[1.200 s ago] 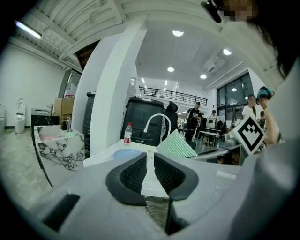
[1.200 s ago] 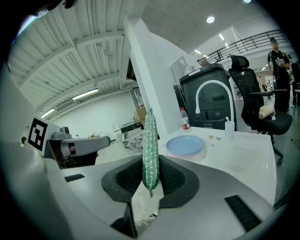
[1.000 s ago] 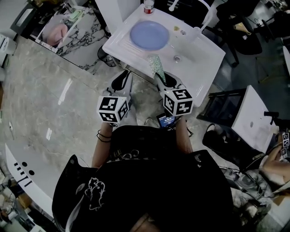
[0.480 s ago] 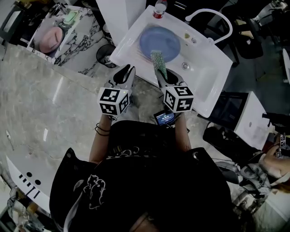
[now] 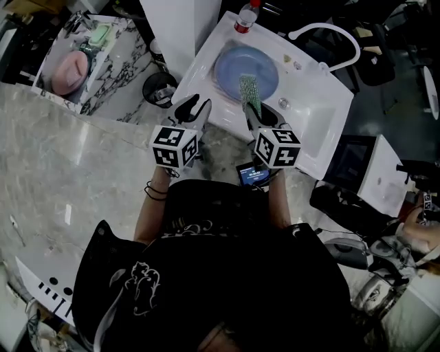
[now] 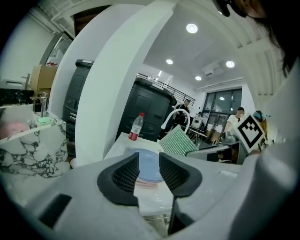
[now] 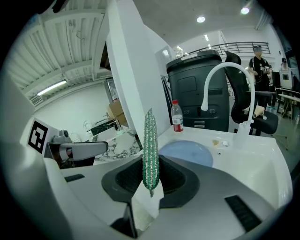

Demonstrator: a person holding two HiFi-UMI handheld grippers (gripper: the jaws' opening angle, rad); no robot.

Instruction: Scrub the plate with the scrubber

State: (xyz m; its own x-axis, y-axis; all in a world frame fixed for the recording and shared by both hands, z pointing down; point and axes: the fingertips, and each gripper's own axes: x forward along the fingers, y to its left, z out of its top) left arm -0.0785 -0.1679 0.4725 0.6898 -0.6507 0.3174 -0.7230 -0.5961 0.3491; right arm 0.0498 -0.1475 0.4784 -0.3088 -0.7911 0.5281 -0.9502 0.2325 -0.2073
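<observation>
A round blue plate (image 5: 237,65) lies flat in the white sink (image 5: 323,89). My right gripper (image 5: 253,115) is shut on a green mesh scrubber (image 5: 250,89), which stands up edge-on between the pads (image 7: 151,154) and reaches over the plate's near rim. The plate (image 7: 187,152) lies just beyond it. My left gripper (image 5: 193,108) hovers at the sink's front left edge. Its jaws are opening and nothing is between them. Through that gap the plate (image 6: 149,165) shows, with the scrubber (image 6: 180,140) off to the right.
A curved white faucet (image 5: 323,31) rises at the sink's back right, and a red-capped bottle (image 5: 245,17) stands at its back edge. The drain (image 5: 284,103) is right of the plate. A marble counter with a pink item (image 5: 69,69) stands left, a dark bin (image 5: 159,88) below it.
Both grippers have moved forward to the sink. The scrubber now reaches over the plate's near rim. The left jaws, shut before, have parted.
</observation>
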